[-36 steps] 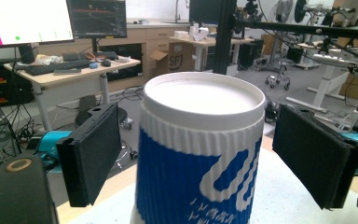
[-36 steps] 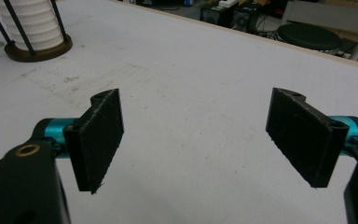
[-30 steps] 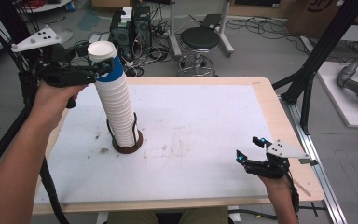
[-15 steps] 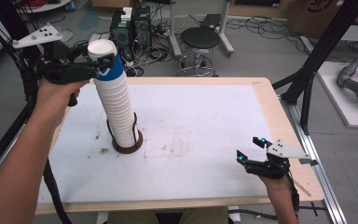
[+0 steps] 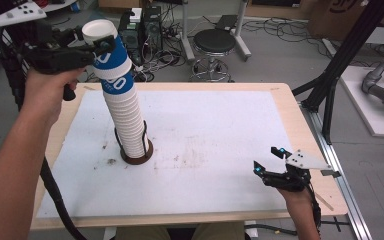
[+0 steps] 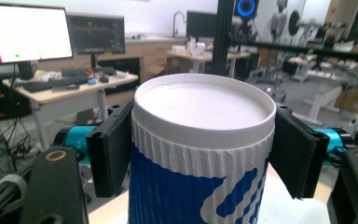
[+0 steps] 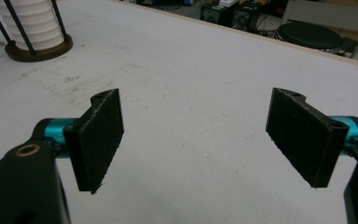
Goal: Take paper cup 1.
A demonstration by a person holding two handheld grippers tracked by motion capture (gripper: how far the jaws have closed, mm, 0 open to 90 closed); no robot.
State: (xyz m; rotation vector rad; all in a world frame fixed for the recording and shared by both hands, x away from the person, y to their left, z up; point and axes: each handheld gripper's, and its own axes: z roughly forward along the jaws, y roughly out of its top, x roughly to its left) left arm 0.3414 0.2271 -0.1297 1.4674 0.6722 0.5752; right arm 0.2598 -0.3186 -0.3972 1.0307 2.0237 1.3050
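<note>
Gripping: left gripper point(image 5: 97, 47) jaws just closing, pinching top cup point(image 6: 200, 154) at stack point(image 5: 125, 120), worktop point(image 5: 220, 150) ten o'clock.
Idling: right gripper point(image 5: 272, 167) jaws spread, four o'clock.
Needing next: lifting straight up, likely, separating one cup.

One cup stack point(image 5: 125, 105) – two claws – one stool point(image 5: 214, 41)

Bright even indoor light, soft shadows, slightly grainy, backgrounds mildly blurred

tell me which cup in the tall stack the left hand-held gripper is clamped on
The topmost blue-and-white ribbed paper cup, gripped just under its rim by the left hand-held gripper. The cups beneath it sit nested in the stack on the brown round base.
</note>
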